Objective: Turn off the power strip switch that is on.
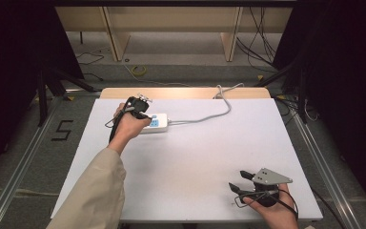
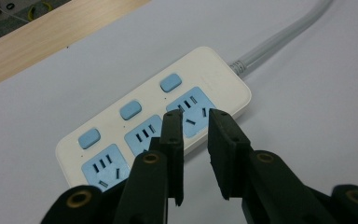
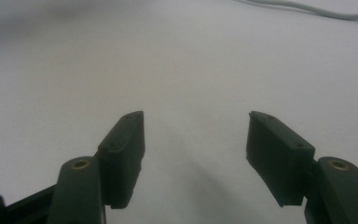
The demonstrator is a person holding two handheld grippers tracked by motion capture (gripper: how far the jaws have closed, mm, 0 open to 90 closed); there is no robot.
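My left gripper (image 1: 142, 113) hangs right over the power strip (image 1: 156, 122), which lies at the far left of the white table (image 1: 195, 157). In the left gripper view the strip (image 2: 154, 116) sits just beyond and under my jaw tips, which stand a narrow gap apart and hold nothing. Its long axis runs roughly left to right across the table, with the grey cable (image 1: 205, 114) leaving its right end and curling off toward the far edge. From where my left gripper (image 2: 196, 140) looks, that axis slants from near left to far right, and my jaws sit over the front edge near the socket (image 2: 191, 109) closest to the cable end, below its blue switch (image 2: 170, 82). I cannot tell whether the tips touch the casing yet.

My right gripper (image 1: 242, 182) rests well apart at the near right corner, its jaws spread wide over bare table (image 3: 177, 70) and holding nothing. So the left hand is clearly the nearer one, and I judge the next move belongs to it: a short push down or forward onto the strip.
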